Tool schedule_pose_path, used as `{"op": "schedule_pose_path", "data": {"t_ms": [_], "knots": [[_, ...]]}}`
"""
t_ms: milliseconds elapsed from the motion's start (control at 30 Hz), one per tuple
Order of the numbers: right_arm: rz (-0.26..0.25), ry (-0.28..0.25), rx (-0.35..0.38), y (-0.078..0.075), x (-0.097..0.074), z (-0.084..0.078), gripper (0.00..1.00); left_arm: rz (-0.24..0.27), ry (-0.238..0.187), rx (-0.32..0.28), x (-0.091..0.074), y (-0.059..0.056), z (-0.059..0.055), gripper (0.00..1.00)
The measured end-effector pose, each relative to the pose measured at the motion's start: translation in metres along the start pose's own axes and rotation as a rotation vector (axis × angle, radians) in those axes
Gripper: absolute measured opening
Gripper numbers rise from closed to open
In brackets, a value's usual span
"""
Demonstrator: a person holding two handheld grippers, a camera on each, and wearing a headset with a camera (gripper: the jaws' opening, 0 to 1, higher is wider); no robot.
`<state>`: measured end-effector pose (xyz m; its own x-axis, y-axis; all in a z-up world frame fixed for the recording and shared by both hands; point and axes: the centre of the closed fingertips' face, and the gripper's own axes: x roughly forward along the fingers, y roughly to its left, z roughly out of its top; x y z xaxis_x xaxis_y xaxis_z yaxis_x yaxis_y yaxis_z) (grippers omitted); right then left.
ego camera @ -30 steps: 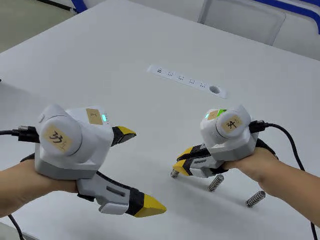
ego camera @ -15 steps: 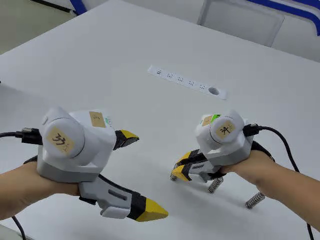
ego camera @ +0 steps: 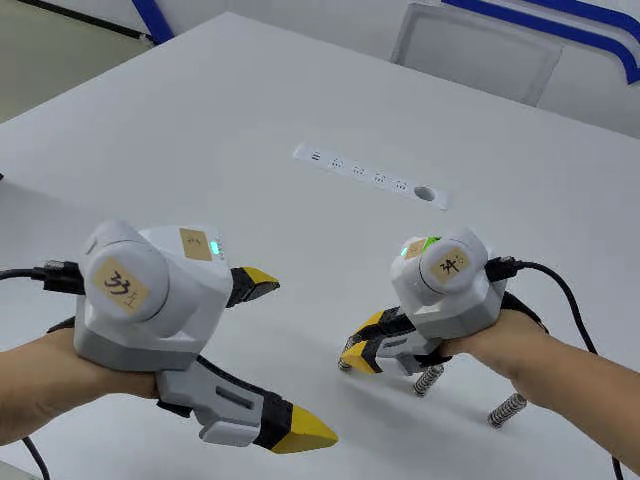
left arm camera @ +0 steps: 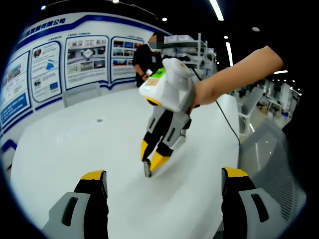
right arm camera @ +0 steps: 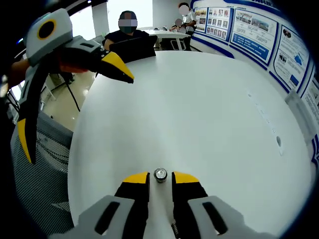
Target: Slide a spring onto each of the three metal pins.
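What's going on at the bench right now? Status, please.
Left gripper open, hovering clear. Right gripper: jaws close around a spring on the table; grip unclear. Two more springs stand behind it. Nothing in the way.

Table (ego camera: 200, 130) open; power strip (ego camera: 370, 177) ahead; springs (ego camera: 507, 409) near-right.

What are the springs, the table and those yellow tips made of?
Springs: bare steel wire by the look, grey with a dull shine on the coils. Table: smooth matte white top, probably laminate or painted board; the look leaves it open. Yellow tips on the left gripper: smooth and opaque, likely plastic or rubber.
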<state>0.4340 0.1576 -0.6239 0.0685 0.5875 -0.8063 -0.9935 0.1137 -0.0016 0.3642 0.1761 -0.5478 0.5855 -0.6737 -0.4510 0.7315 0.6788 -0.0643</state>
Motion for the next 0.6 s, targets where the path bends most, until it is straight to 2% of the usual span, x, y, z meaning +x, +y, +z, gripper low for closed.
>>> {"op": "schedule_pose_path", "data": {"t_ms": [100,233,267,300,400,500,533,600], "knots": [[-0.005,-0.008,0.002,-0.001,-0.008,-0.002,0.18,-0.004,0.006,0.008,0.0,-0.002,0.001,0.97],[-0.03,-0.032,0.004,-0.005,-0.02,0.0,0.19,-0.002,-0.02,-0.007,-0.001,-0.001,0.009,0.97],[-0.052,-0.047,0.007,-0.008,-0.024,0.002,0.2,0.0,-0.022,-0.006,-0.001,0.0,0.01,0.97],[-0.095,-0.083,0.006,-0.015,-0.03,0.007,0.21,0.004,-0.021,-0.002,-0.001,0.001,0.011,0.97],[-0.123,-0.149,0.04,-0.019,-0.046,0.013,0.22,0.009,-0.016,0.011,-0.001,0.003,0.014,0.97],[-0.148,-0.168,0.046,-0.023,-0.062,0.006,0.22,0.011,-0.009,0.024,-0.001,0.004,0.015,0.97],[-0.177,-0.166,0.016,-0.027,-0.067,0.0,0.22,0.012,-0.007,0.027,0.0,0.005,0.015,0.97],[-0.202,-0.157,0.029,-0.03,-0.073,-0.012,0.23,0.017,-0.001,0.033,0.001,0.006,0.013,0.97]]}}
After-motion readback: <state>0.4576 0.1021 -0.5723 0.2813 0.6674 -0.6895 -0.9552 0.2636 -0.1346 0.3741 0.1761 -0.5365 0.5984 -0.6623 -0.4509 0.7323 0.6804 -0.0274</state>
